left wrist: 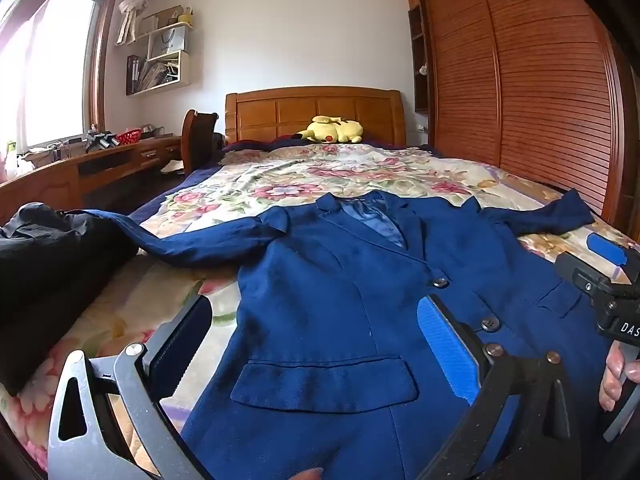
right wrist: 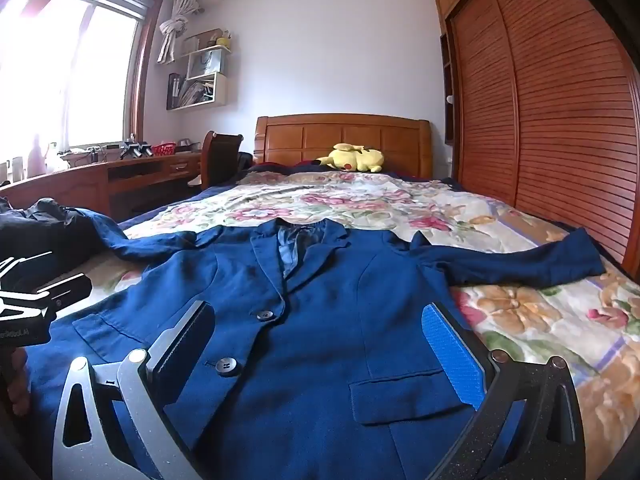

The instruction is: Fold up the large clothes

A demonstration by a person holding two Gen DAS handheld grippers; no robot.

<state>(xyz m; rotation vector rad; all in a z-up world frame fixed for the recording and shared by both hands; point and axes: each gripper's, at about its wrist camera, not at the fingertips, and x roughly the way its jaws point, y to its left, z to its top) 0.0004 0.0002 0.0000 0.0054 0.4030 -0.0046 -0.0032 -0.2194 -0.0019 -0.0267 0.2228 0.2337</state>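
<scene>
On the bed (right wrist: 520, 216), over a floral-print quilt (left wrist: 304, 176) with a soft, slightly rumpled surface, a navy blue blazer (left wrist: 328, 304) is lying front-up — woven matte cloth, notched lapels, dark round buttons, flap pockets on both sides. Both sleeves are spreading outward; the one on the window side is reaching a heap of black clothing (left wrist: 52, 264) at the quilt's edge, the other is ending near the wardrobe-side edge.

Left gripper (left wrist: 316, 340) is hovering over the blazer's lower front, jaws standing wide apart, nothing between the blue ribbed pads (left wrist: 448, 352). Right gripper (right wrist: 320, 348) is doing likewise over the other front panel — released, grasping nothing.

A yellow plush toy (right wrist: 356, 158) is lying at the wooden headboard (right wrist: 344, 136). Wall shelves (right wrist: 200, 76) are holding a paper bag and files. Beyond the collar the quilt is lying uncovered; a slatted wooden wardrobe (right wrist: 552, 100) is bordering one side.
</scene>
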